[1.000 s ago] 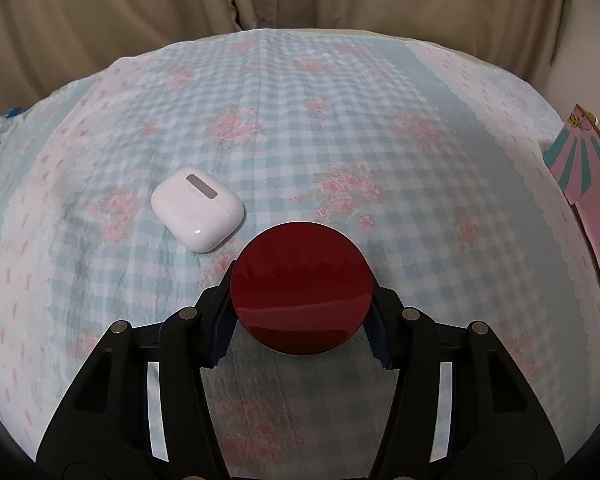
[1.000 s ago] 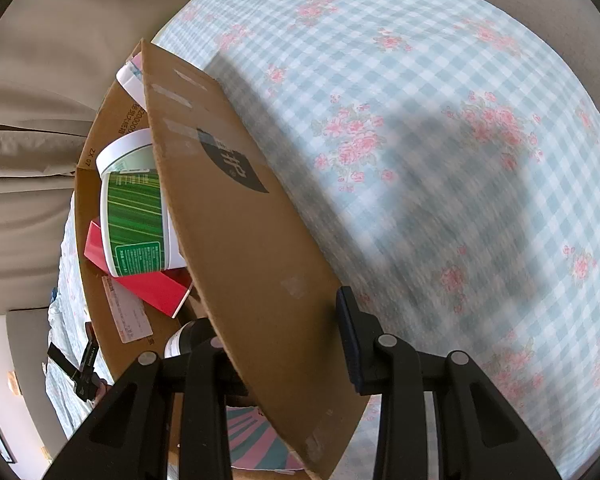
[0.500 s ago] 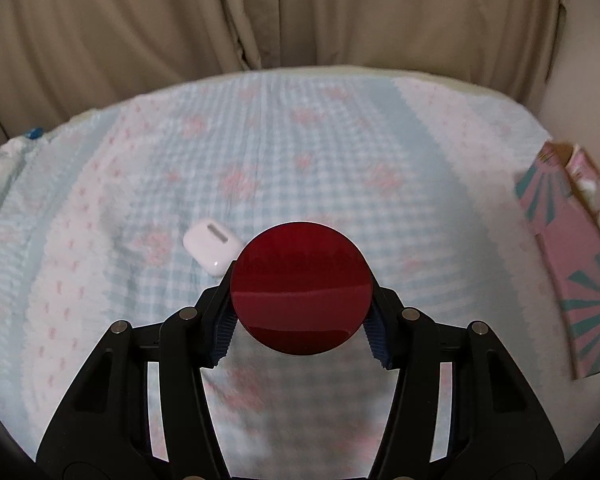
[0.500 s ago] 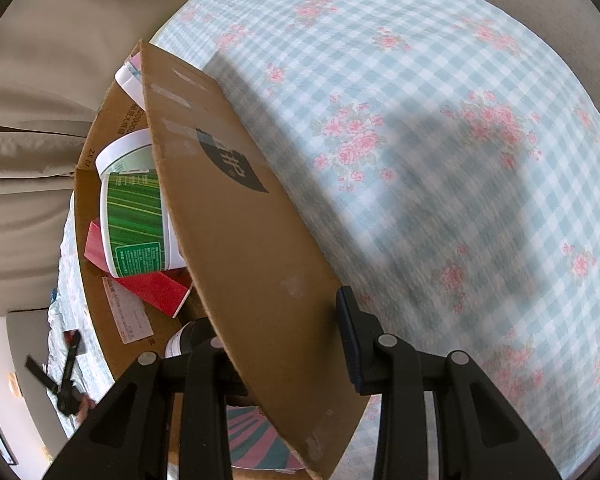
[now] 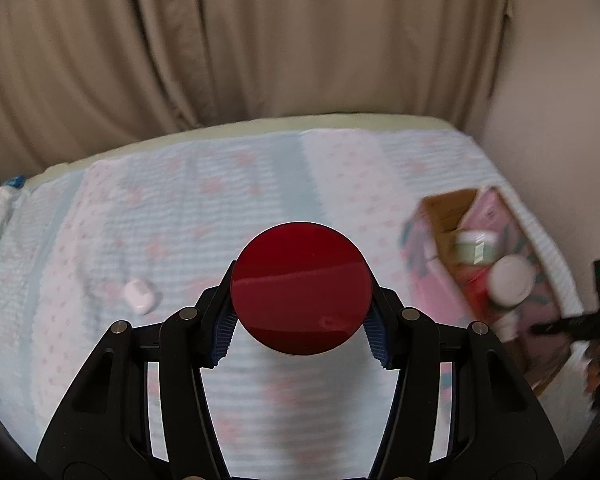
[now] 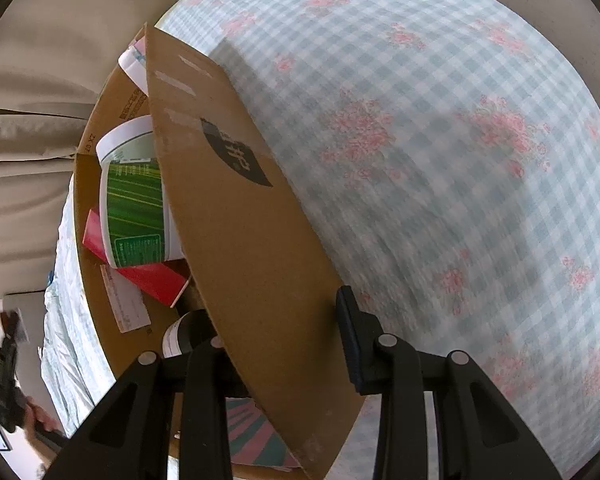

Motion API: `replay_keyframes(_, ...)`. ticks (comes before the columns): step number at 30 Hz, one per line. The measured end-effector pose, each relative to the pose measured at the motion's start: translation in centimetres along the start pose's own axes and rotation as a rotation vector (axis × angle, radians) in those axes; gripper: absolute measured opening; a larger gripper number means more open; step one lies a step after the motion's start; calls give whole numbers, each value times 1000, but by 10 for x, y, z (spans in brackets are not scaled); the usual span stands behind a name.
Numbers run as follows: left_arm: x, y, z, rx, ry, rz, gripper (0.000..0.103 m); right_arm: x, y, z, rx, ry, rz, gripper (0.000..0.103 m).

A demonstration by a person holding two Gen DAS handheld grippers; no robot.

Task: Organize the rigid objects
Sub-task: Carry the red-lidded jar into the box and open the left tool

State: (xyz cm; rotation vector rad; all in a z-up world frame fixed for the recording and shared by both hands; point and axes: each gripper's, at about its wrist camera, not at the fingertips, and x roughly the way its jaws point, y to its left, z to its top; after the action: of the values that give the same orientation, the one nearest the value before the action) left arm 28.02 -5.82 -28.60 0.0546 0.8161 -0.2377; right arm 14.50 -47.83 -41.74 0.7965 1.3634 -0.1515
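Here, red disc point(image 5: 301, 289) face-on, clamped edgewise in left gripper point(image 5: 300, 330) jaws

Left wrist view: the red disc point(image 5: 301, 289) covers the bedsheet point(image 5: 228, 200) directly behind it, and I cannot see its underside or thickness. The cardboard box point(image 5: 452, 210) at right is smeared by motion blur; the containers inside are unreadable. The right gripper point(image 5: 572, 326) shows only as a dark blurred streak at the frame edge.

Right wrist view: the box flap point(image 6: 244, 240) hides one finger's pad and part of the green-labelled tub point(image 6: 134, 200). A dark bottle point(image 6: 188, 334) is mostly hidden. I cannot read the flap's printed logo. The sheet is blurred lower right.
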Motion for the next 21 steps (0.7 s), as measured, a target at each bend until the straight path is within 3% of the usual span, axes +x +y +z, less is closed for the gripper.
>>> replay_keyframes(6, 24, -87, 18, -10, 1, -89, 51, 0, -1, 0, -15, 7, 3, 32)
replay_keyframes(12, 71, -173, 28, -7, 64, -178, 51, 1, 0, 1, -41, 15, 8, 32)
replay_keyframes(18, 114, -229, 19, 31, 147, -221, 51, 3, -2, 0, -53, 11, 14, 32)
replay_keyframes(21, 125, -239, 15, 53, 169, -226, 51, 2, -5, -2, -59, 8, 21, 32)
